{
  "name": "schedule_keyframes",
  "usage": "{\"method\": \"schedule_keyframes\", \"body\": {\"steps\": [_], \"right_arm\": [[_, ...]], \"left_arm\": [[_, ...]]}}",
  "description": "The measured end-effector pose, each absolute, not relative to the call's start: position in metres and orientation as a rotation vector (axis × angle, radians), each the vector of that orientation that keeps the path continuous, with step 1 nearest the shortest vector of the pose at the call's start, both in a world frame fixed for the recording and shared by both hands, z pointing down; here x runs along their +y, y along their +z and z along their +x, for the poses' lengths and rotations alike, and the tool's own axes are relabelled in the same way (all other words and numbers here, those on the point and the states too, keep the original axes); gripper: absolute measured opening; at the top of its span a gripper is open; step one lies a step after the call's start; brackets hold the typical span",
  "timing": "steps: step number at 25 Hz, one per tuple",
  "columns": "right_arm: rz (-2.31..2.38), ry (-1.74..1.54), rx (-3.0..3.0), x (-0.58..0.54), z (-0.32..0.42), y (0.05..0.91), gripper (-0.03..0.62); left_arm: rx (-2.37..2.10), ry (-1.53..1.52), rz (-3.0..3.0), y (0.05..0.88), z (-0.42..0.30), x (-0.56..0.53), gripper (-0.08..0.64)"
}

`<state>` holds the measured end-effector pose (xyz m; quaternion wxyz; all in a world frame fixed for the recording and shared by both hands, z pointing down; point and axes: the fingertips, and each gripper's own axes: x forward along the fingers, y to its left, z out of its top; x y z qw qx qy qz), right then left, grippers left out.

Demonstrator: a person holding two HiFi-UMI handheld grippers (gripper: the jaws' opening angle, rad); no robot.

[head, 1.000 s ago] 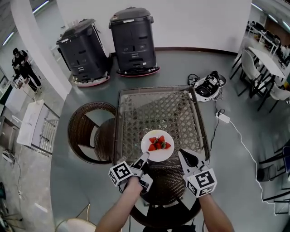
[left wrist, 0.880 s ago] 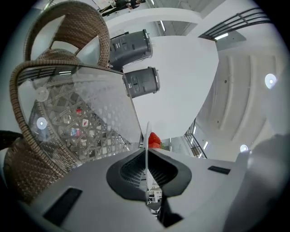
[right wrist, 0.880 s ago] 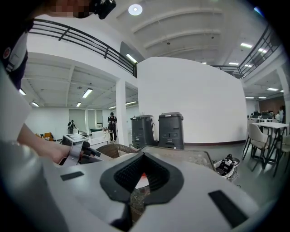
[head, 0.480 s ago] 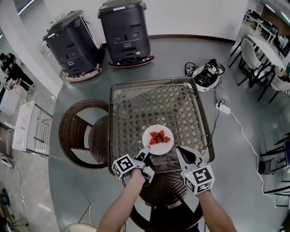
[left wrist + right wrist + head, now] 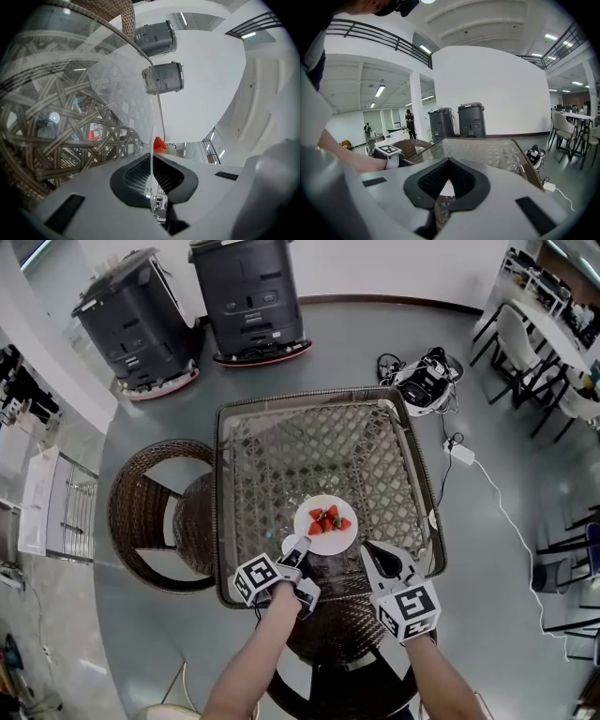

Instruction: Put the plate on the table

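Observation:
A white plate with red strawberries is over the near middle of the glass-topped wicker table. My left gripper is shut on the plate's near-left rim. In the left gripper view the rim runs edge-on between the black pads, with a strawberry beyond. Whether the plate rests on the glass I cannot tell. My right gripper hovers just right of the plate, apart from it. In the right gripper view its tips meet with nothing held.
A round wicker chair stands left of the table, another under my arms. Two dark machines stand at the back. Cables and a device lie on the floor at the right, beside a power strip.
The left gripper has carried the plate farther in from the table's near edge. The right gripper has moved forward alongside it.

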<state>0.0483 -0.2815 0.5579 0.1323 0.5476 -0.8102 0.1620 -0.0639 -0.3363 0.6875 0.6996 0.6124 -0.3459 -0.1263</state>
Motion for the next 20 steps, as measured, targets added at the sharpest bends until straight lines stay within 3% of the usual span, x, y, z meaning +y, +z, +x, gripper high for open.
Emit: {"method": "schedule_keyframes", "body": {"steps": [20], "right_arm": [[1.624,0.514,-2.343,-0.290,0.060,0.565,0.005]], "left_arm": [[-0.829,-0.196,1.351,0.708,-0.058,-0.339,0.017]]}}
